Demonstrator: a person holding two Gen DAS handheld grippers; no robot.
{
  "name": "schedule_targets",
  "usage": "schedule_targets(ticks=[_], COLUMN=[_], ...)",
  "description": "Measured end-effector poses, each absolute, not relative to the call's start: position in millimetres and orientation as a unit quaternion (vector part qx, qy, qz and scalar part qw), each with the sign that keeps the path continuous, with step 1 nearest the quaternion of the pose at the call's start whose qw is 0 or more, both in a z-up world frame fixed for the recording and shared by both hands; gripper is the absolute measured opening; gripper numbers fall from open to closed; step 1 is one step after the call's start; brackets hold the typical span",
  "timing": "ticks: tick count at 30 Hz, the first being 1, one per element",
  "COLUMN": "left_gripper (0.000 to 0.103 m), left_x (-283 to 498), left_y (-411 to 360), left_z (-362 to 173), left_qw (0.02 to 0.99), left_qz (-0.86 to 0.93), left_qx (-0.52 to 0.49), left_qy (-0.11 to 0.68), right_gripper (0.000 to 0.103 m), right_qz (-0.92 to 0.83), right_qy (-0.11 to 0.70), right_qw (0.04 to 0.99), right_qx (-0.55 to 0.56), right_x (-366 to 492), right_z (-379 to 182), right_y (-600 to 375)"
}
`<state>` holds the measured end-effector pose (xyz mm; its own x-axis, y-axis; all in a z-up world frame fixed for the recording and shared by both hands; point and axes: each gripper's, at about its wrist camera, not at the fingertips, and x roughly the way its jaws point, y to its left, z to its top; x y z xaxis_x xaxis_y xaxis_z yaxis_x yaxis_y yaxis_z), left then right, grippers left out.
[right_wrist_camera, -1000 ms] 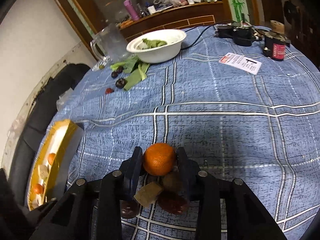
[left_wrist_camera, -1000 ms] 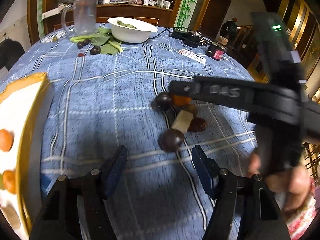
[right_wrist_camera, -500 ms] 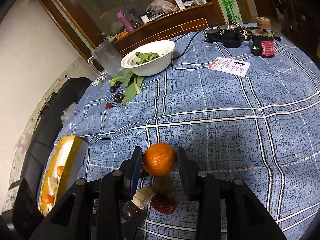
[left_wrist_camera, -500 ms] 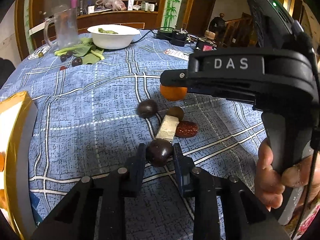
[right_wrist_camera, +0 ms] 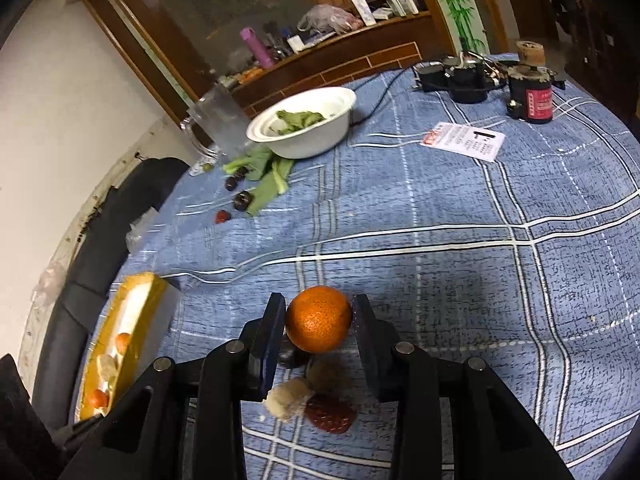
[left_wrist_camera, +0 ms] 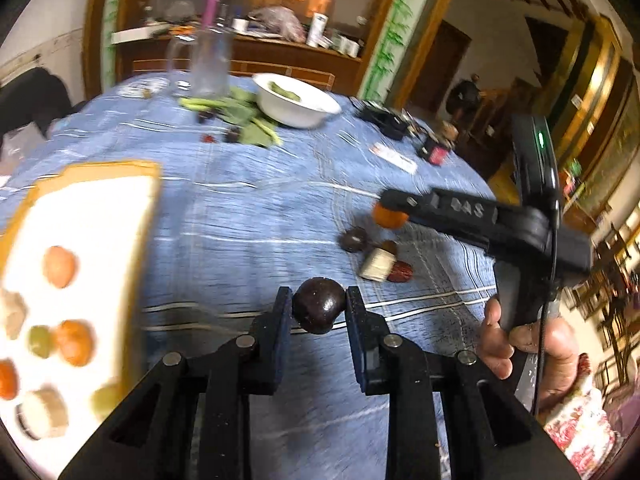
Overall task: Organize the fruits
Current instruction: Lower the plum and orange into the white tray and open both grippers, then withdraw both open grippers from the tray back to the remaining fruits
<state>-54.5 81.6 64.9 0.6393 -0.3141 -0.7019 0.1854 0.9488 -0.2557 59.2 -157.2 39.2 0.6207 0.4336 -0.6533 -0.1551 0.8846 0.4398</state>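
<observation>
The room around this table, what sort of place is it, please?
Probably a dining room in a home. A round table under a blue checked tablecloth carries a white bowl of greens and loose fruit, and behind it a wooden sideboard is crowded with bottles and household clutter.

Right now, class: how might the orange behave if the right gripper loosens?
The orange looks round, so it would likely roll. Its pebbled skin probably grips the right gripper well. It seems firm, unlikely to squash.

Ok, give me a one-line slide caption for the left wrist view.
Left gripper grips a dark round fruit near the yellow-rimmed tray, right gripper holding an orange beyond.
</observation>
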Motion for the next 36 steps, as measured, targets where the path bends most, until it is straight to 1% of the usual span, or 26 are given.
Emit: schedule_targets(ticks=[6, 10, 15, 19, 23, 24, 25, 26, 27, 28, 29, 34, 36], left_gripper=[0.025, 0.026, 0.026, 0.026, 0.028, 0.033, 0.039, 0.048, 0.053, 0.055, 0.057, 0.058, 0.066], left_x=[-93, -110, -124, -130, -133, -134, -136, -138, -141, -142, -144, -153, -158], left_y=[169, 225, 264, 268, 269, 270, 272, 274, 276, 277, 277, 272, 259], left_z=[89, 83, 61, 48, 48, 49, 49, 52, 53, 55, 57, 67, 76], left_qw=[0.918, 0.912, 0.896, 0.892, 0.895, 0.895, 0.896, 0.897, 0.898, 0.899, 0.900, 0.906, 0.914], left_qz=[-0.039, 0.023, 0.057, 0.048, 0.052, 0.052, 0.051, 0.050, 0.049, 0.048, 0.047, 0.060, 0.063], left_qx=[-0.091, -0.123, -0.149, -0.158, -0.156, -0.157, -0.163, -0.166, -0.169, -0.170, -0.170, -0.154, -0.130], left_qy=[0.383, 0.391, 0.414, 0.422, 0.415, 0.413, 0.410, 0.407, 0.403, 0.400, 0.398, 0.389, 0.378], right_gripper=[0.037, 0.038, 0.038, 0.038, 0.039, 0.039, 0.043, 0.048, 0.063, 0.073, 0.073, 0.073, 0.073], right_qz=[0.217, 0.283, 0.334, 0.340, 0.308, 0.298, 0.293, 0.291, 0.287, 0.284, 0.279, 0.257, 0.246], right_qy=[0.389, 0.395, 0.411, 0.433, 0.421, 0.418, 0.417, 0.416, 0.415, 0.412, 0.405, 0.388, 0.379], right_qw=[0.875, 0.852, 0.837, 0.831, 0.853, 0.858, 0.860, 0.862, 0.863, 0.866, 0.871, 0.885, 0.892], right_qx=[0.189, 0.198, 0.135, 0.082, 0.002, -0.010, -0.014, -0.015, -0.014, -0.013, -0.009, -0.004, 0.014], right_x=[39, 17, -4, -12, -18, -16, -14, -14, -12, -12, -13, -25, -36], right_z=[55, 67, 73, 64, 59, 58, 58, 58, 58, 60, 63, 81, 88], right_y=[-132, -81, 6, 61, 96, 102, 104, 106, 107, 107, 104, 87, 72])
